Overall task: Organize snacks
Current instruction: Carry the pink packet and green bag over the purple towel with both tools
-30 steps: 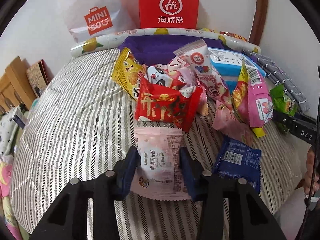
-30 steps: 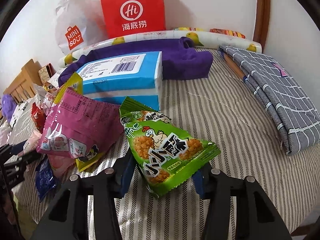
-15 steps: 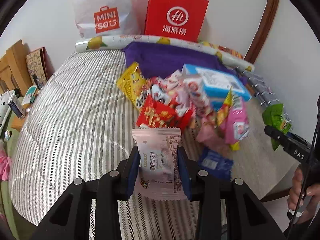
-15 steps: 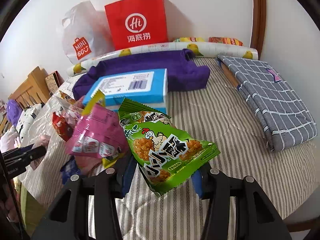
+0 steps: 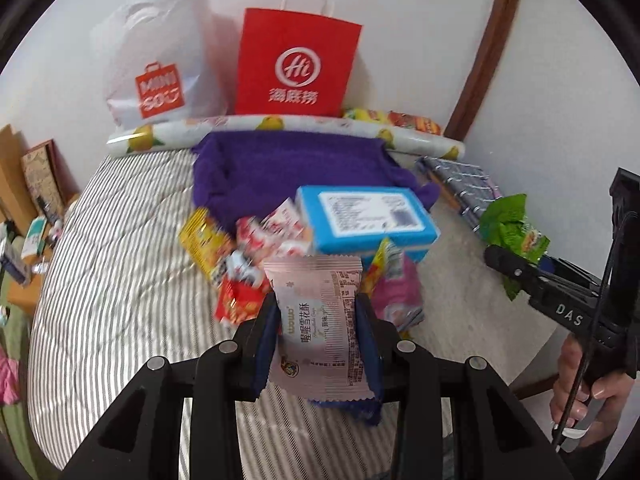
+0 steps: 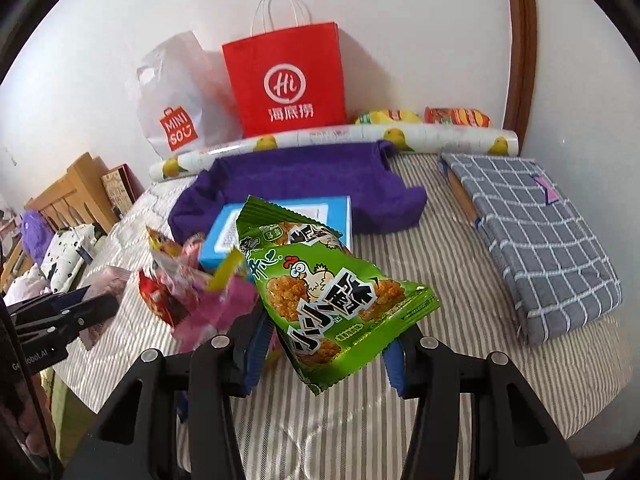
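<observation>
My left gripper point(image 5: 316, 332) is shut on a pale pink snack packet point(image 5: 320, 320) and holds it above the striped bed cover point(image 5: 120, 272). My right gripper point(image 6: 326, 340) is shut on a green chicken-print snack bag point(image 6: 332, 300), also lifted off the bed; the same green bag point(image 5: 512, 232) shows at the right of the left wrist view. Below lies the snack pile point(image 5: 248, 256): red, yellow and pink packets beside a blue box point(image 5: 368, 220). A dark blue packet point(image 5: 360, 410) peeks out under the pink one.
A red paper bag point(image 6: 288, 80) and a white plastic bag point(image 6: 176, 104) stand against the far wall behind a fruit-print roll point(image 6: 340, 138). A purple cloth point(image 6: 304, 184) lies mid-bed, a folded grey checked cloth point(image 6: 540, 236) at the right. A hand point(image 5: 588, 388) holds the right gripper's handle.
Both grippers have risen off the bed with their packets, so the snack pile and blue box look smaller and farther below. The left jaws pinched the pink packet tighter.
</observation>
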The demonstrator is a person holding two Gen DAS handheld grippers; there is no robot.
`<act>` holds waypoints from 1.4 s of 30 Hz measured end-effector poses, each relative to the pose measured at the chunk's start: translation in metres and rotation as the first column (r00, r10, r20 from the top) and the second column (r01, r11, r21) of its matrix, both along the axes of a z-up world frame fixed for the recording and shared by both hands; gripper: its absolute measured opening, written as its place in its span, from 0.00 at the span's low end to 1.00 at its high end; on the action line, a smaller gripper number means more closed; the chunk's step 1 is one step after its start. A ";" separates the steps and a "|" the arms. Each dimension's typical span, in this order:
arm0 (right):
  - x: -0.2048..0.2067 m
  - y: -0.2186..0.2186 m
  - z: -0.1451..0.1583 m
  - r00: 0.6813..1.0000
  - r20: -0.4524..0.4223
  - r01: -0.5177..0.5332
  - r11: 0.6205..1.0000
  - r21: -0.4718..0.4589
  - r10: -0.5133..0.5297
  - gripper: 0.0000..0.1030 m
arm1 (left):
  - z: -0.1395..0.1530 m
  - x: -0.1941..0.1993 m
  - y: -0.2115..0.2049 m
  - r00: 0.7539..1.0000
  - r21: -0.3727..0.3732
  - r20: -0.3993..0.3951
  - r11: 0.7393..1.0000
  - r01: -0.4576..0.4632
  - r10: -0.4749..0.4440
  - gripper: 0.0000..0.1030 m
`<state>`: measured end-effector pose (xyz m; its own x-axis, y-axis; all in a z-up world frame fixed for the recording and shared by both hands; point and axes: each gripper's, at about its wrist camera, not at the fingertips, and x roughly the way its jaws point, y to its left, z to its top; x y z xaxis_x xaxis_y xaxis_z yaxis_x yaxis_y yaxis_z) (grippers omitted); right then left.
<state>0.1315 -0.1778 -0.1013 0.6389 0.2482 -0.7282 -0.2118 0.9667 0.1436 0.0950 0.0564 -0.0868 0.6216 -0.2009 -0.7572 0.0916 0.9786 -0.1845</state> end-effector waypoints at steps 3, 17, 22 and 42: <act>0.009 0.002 0.010 1.000 0.007 0.010 1.000 0.005 -0.010 0.47 | 0.011 0.014 -0.009 1.000 0.007 0.019 1.000 0.022 -0.022 0.34; 0.073 0.018 0.038 0.999 0.033 -0.023 1.000 0.019 0.022 0.47 | 0.041 0.086 -0.016 0.997 0.017 0.053 0.998 0.060 -0.061 0.35; 0.101 0.024 0.048 0.997 0.059 -0.042 0.999 0.008 0.041 0.47 | 0.046 0.112 -0.013 0.997 0.048 0.058 0.998 0.050 -0.053 0.35; 0.190 0.048 0.055 0.992 0.095 -0.080 0.997 0.003 0.080 0.47 | 0.054 0.200 0.014 0.998 0.067 0.066 0.998 0.005 -0.009 0.35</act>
<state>0.3218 -0.1296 -0.0467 0.6830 0.3060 -0.6633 -0.3015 0.9452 0.1255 0.2950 0.0707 -0.0326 0.6694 -0.1556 -0.7264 0.1085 0.9878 -0.1116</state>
